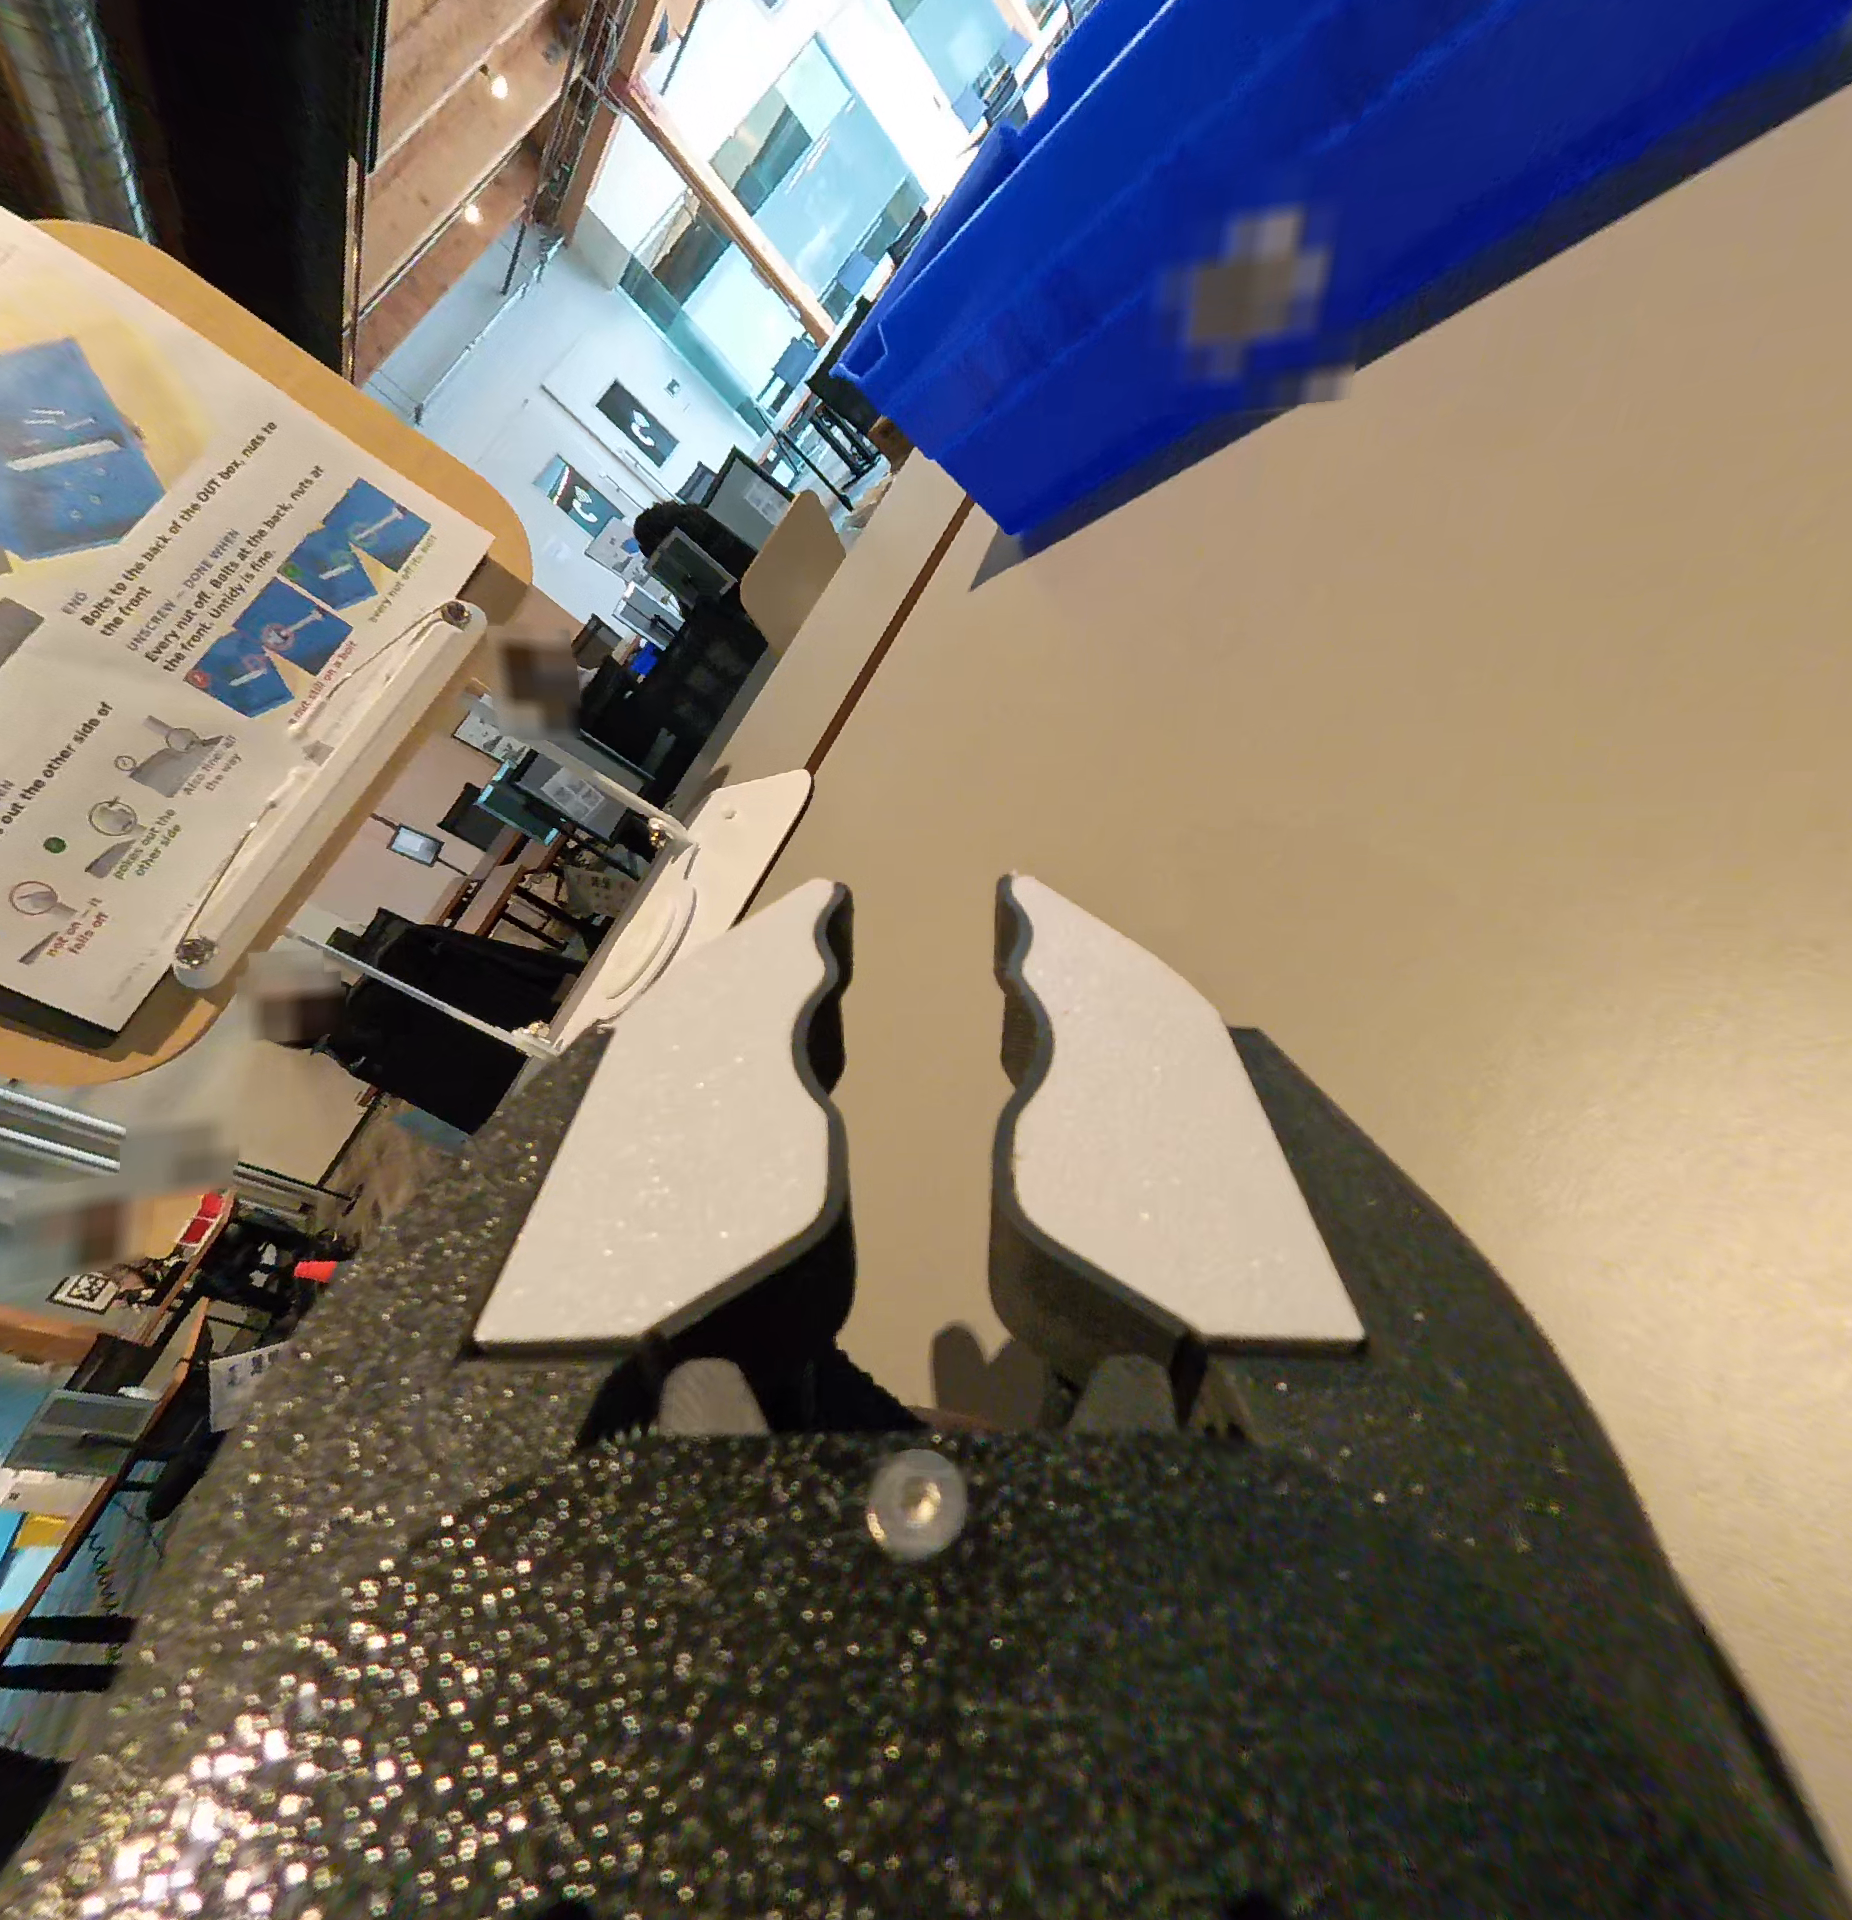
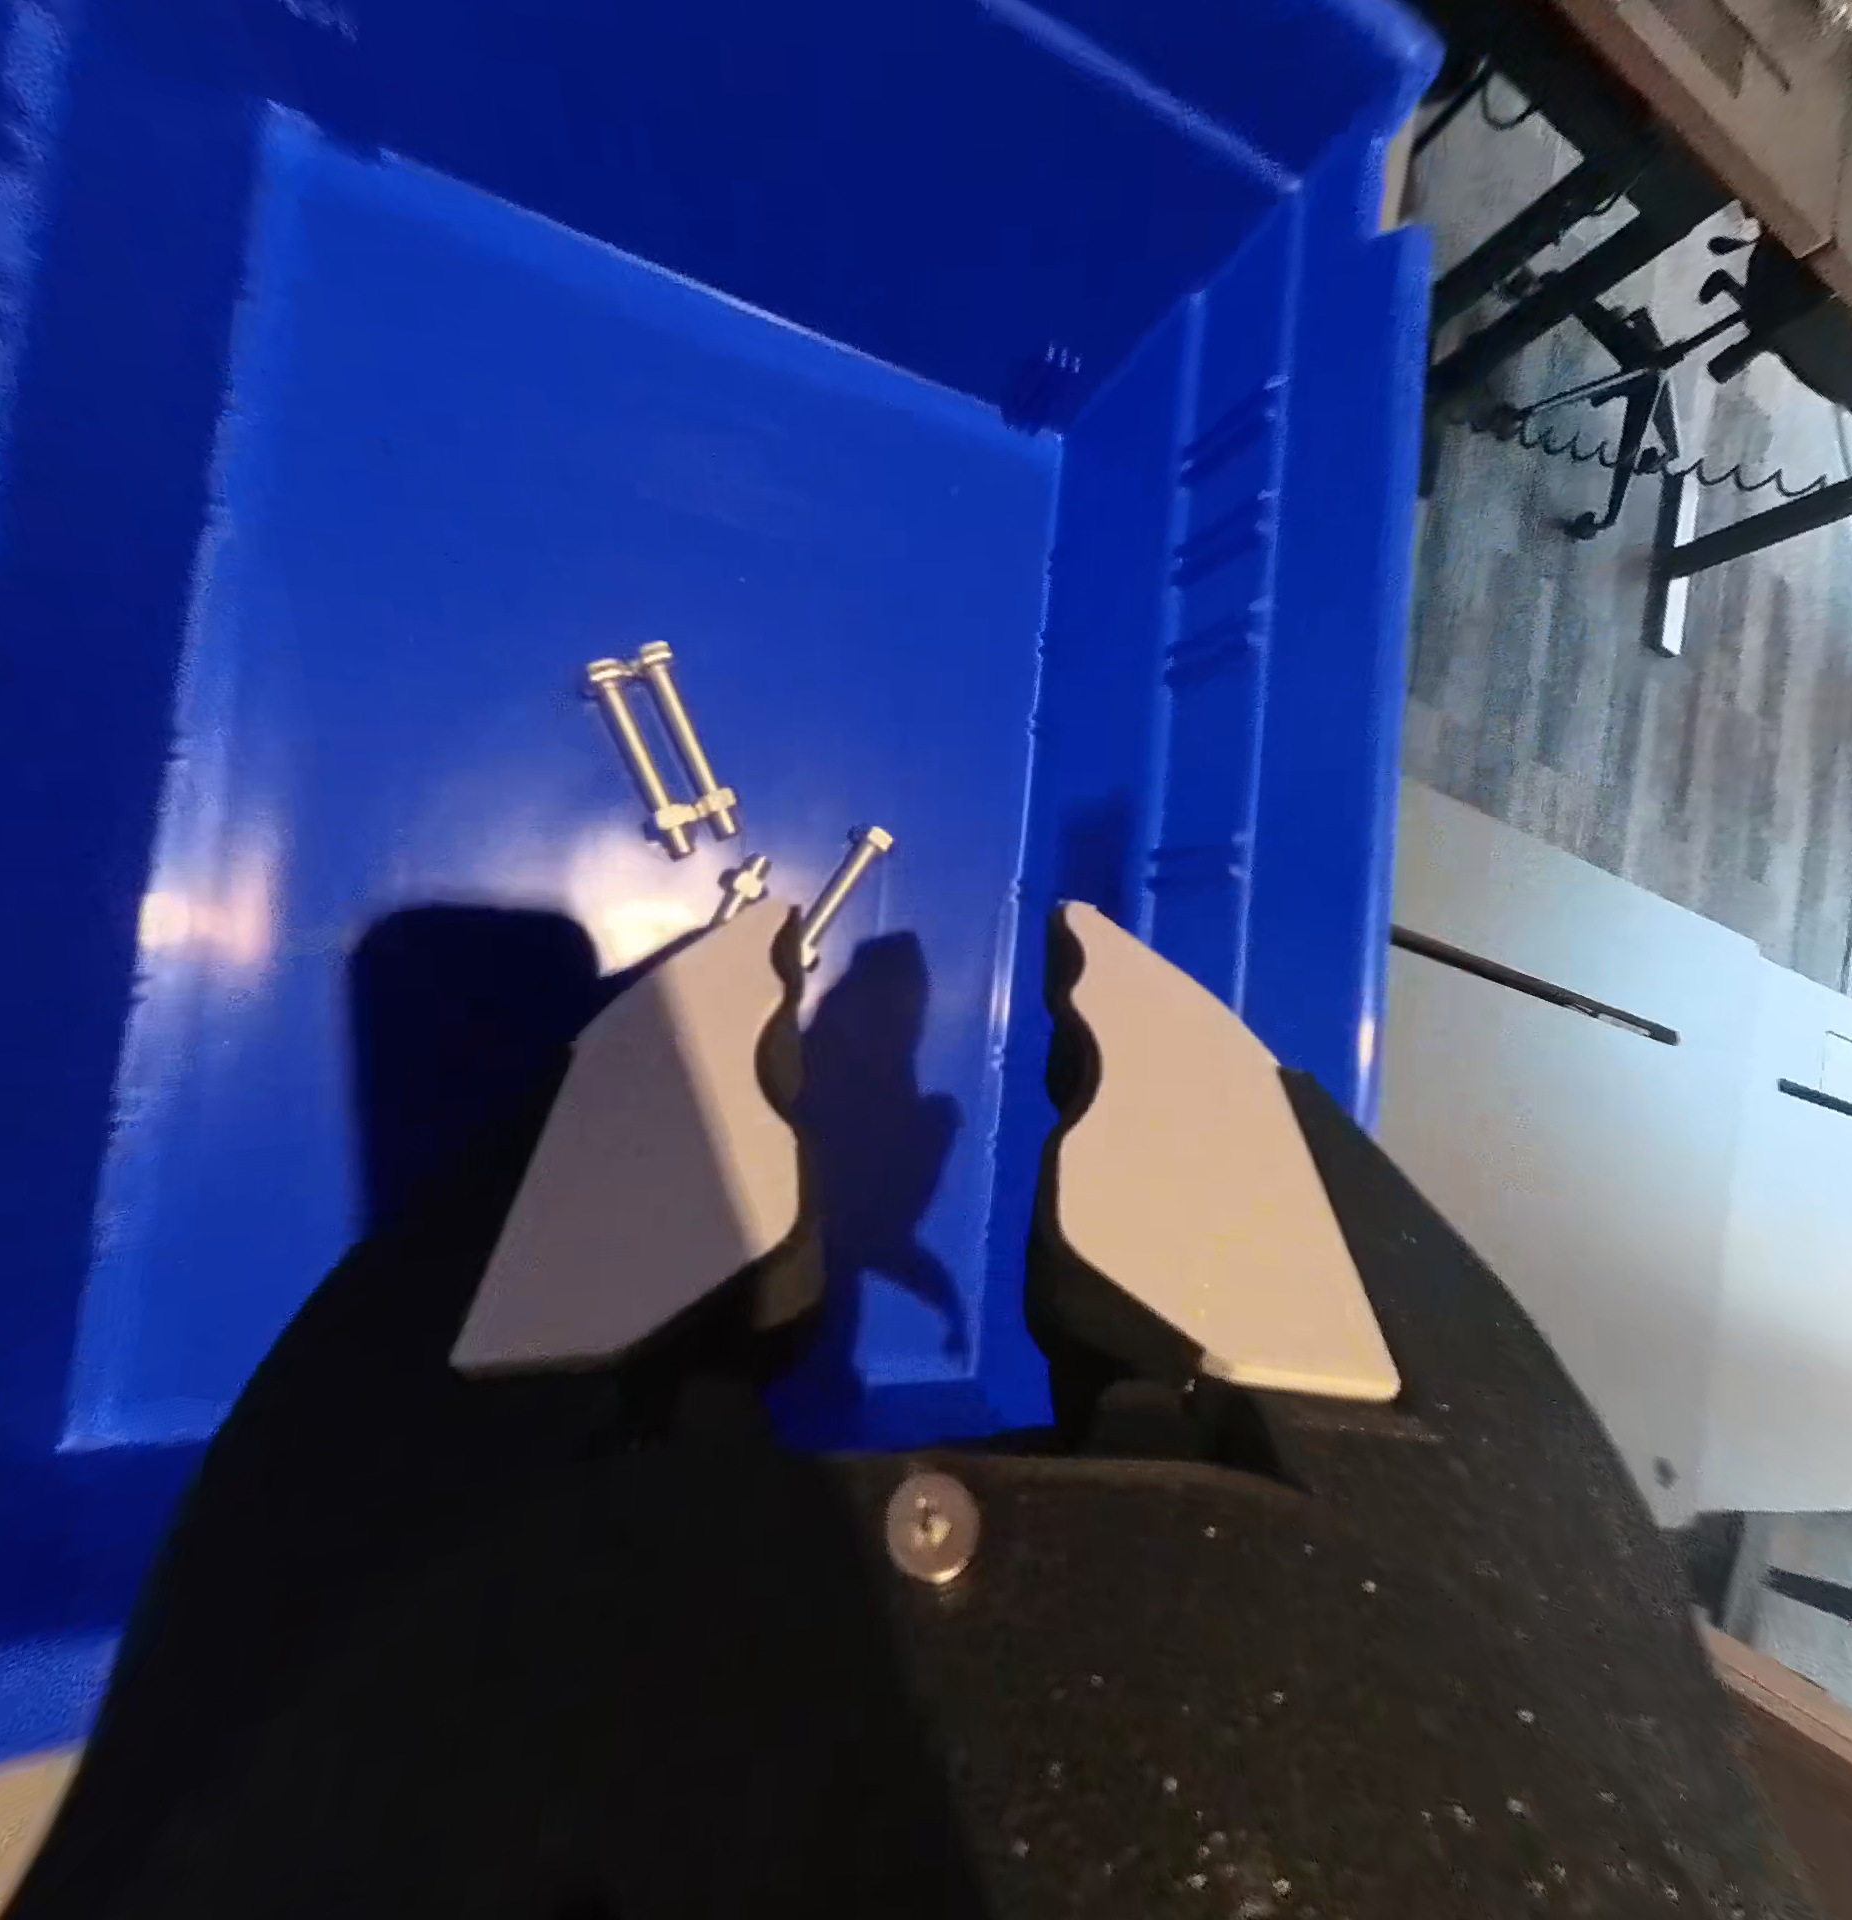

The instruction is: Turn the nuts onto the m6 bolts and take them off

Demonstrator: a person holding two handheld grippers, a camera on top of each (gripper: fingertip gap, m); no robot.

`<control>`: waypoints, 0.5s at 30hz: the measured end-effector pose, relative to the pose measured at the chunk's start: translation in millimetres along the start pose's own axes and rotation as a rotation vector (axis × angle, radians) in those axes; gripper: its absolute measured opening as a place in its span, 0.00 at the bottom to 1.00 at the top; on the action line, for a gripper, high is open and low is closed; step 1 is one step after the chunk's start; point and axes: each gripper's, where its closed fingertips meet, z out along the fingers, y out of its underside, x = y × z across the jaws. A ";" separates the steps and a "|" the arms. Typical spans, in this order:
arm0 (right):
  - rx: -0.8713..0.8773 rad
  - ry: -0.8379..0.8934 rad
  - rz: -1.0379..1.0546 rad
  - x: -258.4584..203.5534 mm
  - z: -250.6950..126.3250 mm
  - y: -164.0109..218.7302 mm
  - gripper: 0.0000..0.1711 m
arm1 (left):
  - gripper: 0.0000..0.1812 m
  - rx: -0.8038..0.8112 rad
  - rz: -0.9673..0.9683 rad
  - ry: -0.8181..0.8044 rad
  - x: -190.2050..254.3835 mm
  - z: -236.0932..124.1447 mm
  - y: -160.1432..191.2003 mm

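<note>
Left gripper point(image 1: 922, 904): jaws parted by a moderate gap, nothing between them, touching nothing; only bare beige table point(image 1: 1421, 935) behind the gap. White fingers point(image 1: 693, 1122), two, with wavy dark inner edges. Blue bins point(image 1: 1161, 343) at 1 o'clock, at least two stacked or side by side, resting on the table, well apart from the fingertips. Instruction sheet point(image 1: 174, 644) on a wooden board at 9 to 10 o'clock, held by a clear clip bar. Small white tag point(image 1: 740, 831) just past the left fingertip at 11 o'clock. Workshop background beyond, blurred.

Right gripper point(image 2: 917, 925): jaws released, spread wider than a bolt's thickness, gripping nothing, hanging over the inside of a blue bin point(image 2: 1317, 727). Grey fingers point(image 2: 662, 1132), two. Bolts on the bin floor, four counted. Loose bolt point(image 2: 844, 894) at 12 o'clock, just beside the left fingertip, lower end hidden behind it; contact cannot be told. Another bolt point(image 2: 743, 885) at 11 o'clock, with a nut on it, mostly hidden behind the same fingertip. Pair of bolts point(image 2: 657, 748) farther off at 11 o'clock, lying side by side and touching, each with one nut near its lower end. Nuts seen: three. Shadow of the gripper across the bin floor.
</note>
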 end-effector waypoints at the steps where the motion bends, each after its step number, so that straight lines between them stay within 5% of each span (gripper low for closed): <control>1: 0.028 -0.004 0.019 -0.8 -11.1 -0.6 0.28 | 0.14 -0.003 0.004 0.001 0.6 0.3 0.3; 11: 0.711 -0.252 0.327 -88.0 -139.7 22.9 0.29 | 0.15 -0.075 -0.060 -0.122 -25.9 1.3 16.3; 15: 0.694 -0.271 0.324 -117.3 -136.6 39.6 0.32 | 0.16 -0.113 -0.130 -0.227 -47.1 -6.5 27.2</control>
